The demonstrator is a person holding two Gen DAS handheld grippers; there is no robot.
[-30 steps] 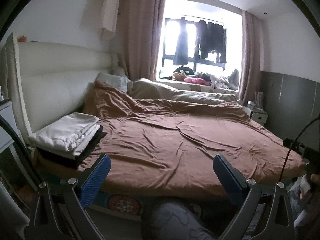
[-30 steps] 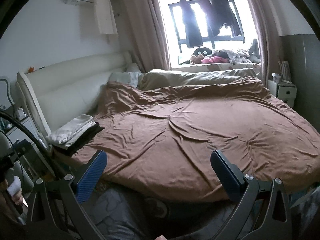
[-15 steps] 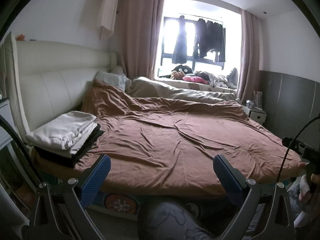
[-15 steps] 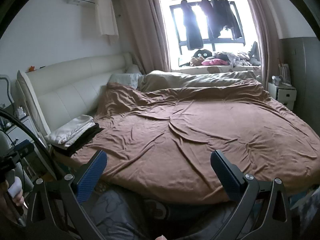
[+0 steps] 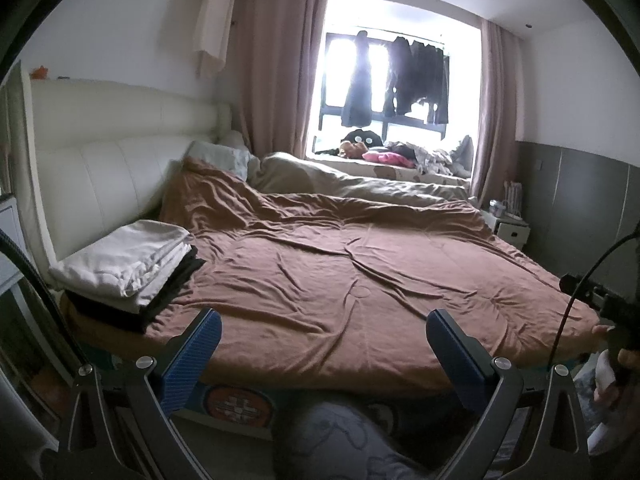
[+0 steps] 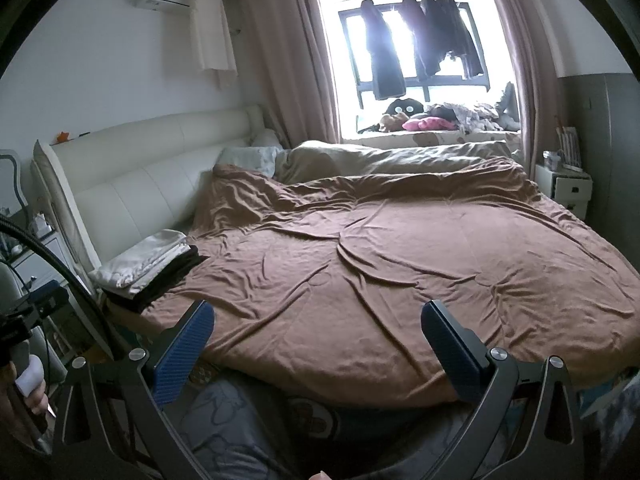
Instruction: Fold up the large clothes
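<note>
A stack of folded clothes, white on top (image 5: 124, 254) and black beneath, lies at the near left corner of the bed, also seen in the right wrist view as the folded stack (image 6: 148, 266). A wrinkled brown blanket (image 5: 340, 272) (image 6: 380, 260) covers the bed. My left gripper (image 5: 322, 336) hovers open at the bed's near edge with nothing between its blue pads (image 5: 192, 354). My right gripper (image 6: 318, 332) is likewise open and empty over the near edge. Each hand holding a gripper handle shows at the side of the other view.
A white padded headboard (image 5: 100, 160) runs along the left. A beige duvet (image 5: 360, 188) and pillows lie at the far side. Dark clothes hang at the window (image 5: 396, 80), with toys on the sill. A white nightstand (image 6: 564, 188) stands right. The person's patterned trouser legs (image 5: 344, 444) are below.
Both views have shifted slightly; the left camera turned a little so the folded stack and headboard sit differently in frame. Both grippers stay open and empty.
</note>
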